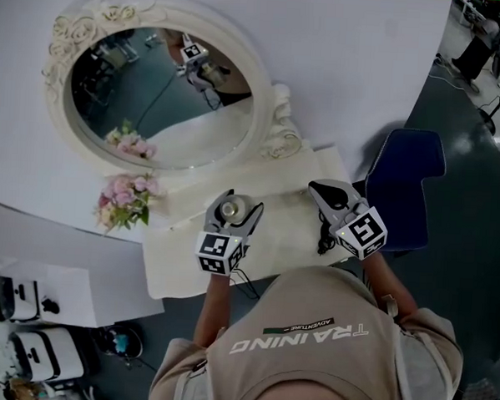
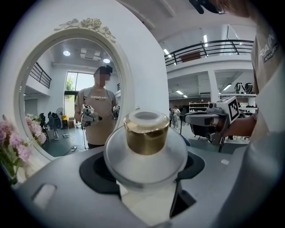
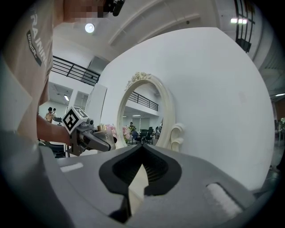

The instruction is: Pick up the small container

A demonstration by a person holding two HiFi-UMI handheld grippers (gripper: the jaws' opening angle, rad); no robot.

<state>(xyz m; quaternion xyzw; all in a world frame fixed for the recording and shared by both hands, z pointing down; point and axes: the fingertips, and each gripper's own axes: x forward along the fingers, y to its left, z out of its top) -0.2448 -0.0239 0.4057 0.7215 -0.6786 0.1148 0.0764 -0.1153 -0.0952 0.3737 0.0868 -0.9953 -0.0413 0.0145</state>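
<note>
A large white wall [image 1: 349,58] fills the upper part of the head view, and an oval mirror [image 1: 101,16] in a cream frame carved with roses leans against it. Below the mirror is a pale cream table [image 1: 281,238]. A person in a beige shirt [image 1: 309,349] stands at the table's near edge, seen from above, holding one gripper in each hand. A dark blue chair [image 1: 405,186] stands to the right of the table, and a small bunch of pink and white flowers [image 1: 126,198] sits at the mirror's lower left. The left gripper [image 1: 235,204] is over the middle of the table. Its jaws are spread wide enough to take the small container [image 2: 146,140] and press on either side of its round, frosted white body, which carries a gold collar and a white top. The views do not show whether the container rests on the table or is raised off it. The right gripper [image 1: 324,193] is to the right, well apart from the container, above the table's right part. Its jaws are closed tip to tip with nothing between them, and only a narrow slit of cream table shows behind the tips. Its marker cube [image 1: 363,233] faces up toward the camera.
</note>
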